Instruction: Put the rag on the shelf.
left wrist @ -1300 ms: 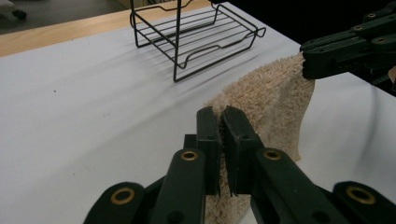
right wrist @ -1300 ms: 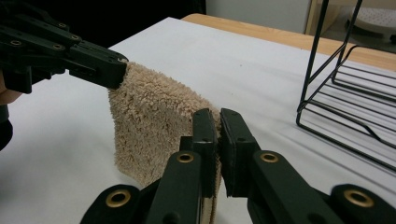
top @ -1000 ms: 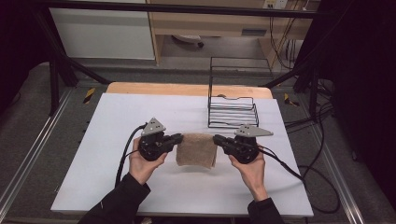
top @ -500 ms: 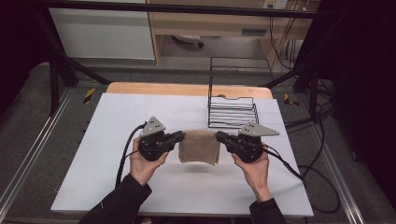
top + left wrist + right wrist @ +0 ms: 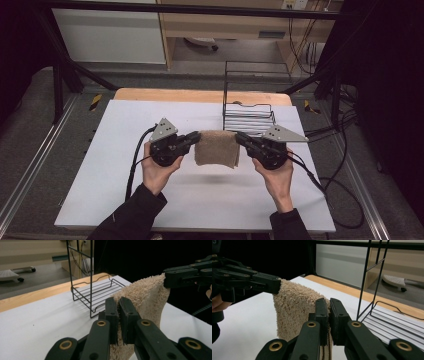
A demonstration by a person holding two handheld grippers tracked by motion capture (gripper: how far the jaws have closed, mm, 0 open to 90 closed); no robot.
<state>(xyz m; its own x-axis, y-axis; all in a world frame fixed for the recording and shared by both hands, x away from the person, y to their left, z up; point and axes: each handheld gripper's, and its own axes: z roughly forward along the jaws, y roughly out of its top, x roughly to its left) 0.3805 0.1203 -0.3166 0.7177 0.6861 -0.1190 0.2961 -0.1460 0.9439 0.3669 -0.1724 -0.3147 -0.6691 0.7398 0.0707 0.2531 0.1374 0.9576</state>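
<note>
A small tan terry towel [image 5: 217,148] hangs in the air above the white table [image 5: 115,125], folded and stretched between both grippers. My left gripper [image 5: 196,136] pinches the towel's upper left corner, jaws shut on the cloth [image 5: 145,293]. My right gripper [image 5: 238,137] pinches the upper right corner, jaws shut on the cloth [image 5: 294,305] too. In the left gripper view the other gripper [image 5: 172,277] holds the far corner at upper right. In the right gripper view the other gripper [image 5: 273,283] holds the far corner at upper left. The towel's lower edge hangs free, casting a shadow on the table.
A black wire rack [image 5: 248,115] with a tall back frame stands just behind the towel, at the table's back right; it appears as the rack [image 5: 93,293] and the rack [image 5: 372,300] in the gripper views. A wooden strip [image 5: 165,95] runs along the table's far edge.
Both grippers have lifted the towel off the table and carried it slightly away from the person, toward the wire rack. It now hangs between them.
</note>
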